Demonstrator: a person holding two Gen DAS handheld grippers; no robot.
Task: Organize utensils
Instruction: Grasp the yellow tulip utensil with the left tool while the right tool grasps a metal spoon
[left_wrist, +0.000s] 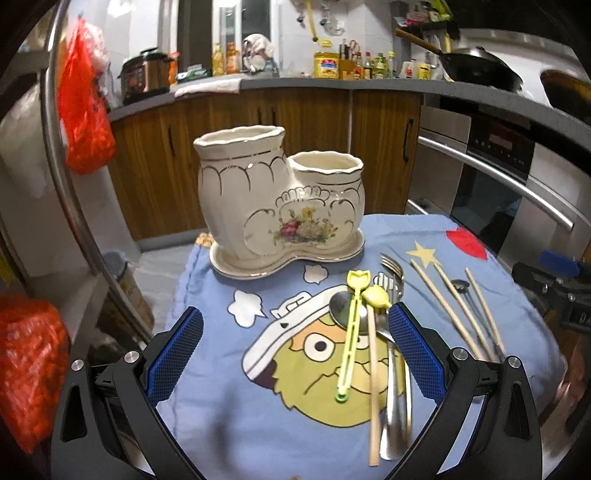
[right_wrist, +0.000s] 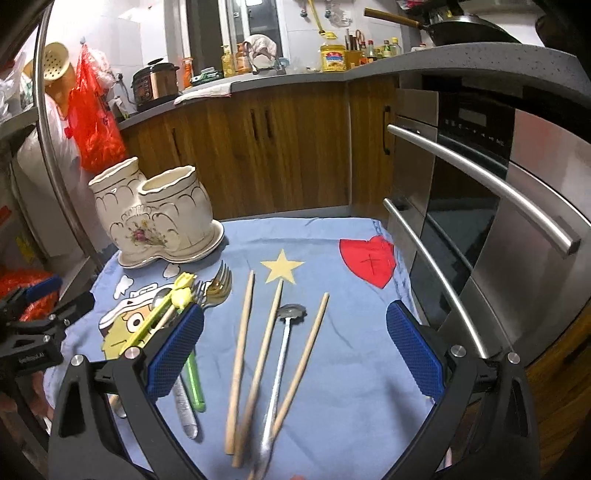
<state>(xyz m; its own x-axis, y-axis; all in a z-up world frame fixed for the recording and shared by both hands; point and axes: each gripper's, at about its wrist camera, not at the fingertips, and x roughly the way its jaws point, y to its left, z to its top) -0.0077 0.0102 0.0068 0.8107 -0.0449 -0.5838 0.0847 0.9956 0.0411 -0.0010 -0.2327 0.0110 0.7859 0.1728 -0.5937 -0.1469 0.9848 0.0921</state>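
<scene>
A cream two-cup ceramic utensil holder with gold trim and a flower print (left_wrist: 280, 199) stands on a blue cartoon-printed cloth (left_wrist: 229, 417). The left gripper (left_wrist: 295, 354), jaws spread wide and gripping nothing, hovers over mixed cutlery (left_wrist: 373, 332) at its 1 o'clock. The right gripper (right_wrist: 295, 354), jaws likewise spread, frames three wooden chopsticks (right_wrist: 242, 350) and a small metal spoon (right_wrist: 282, 350).

Wooden cabinets (right_wrist: 258, 155) stood under a grey counter (right_wrist: 295, 79) crowded with bottles and a rice cooker (right_wrist: 155, 85), white tiled walls (right_wrist: 140, 33) behind, a steel oven (right_wrist: 480, 206) at right.
</scene>
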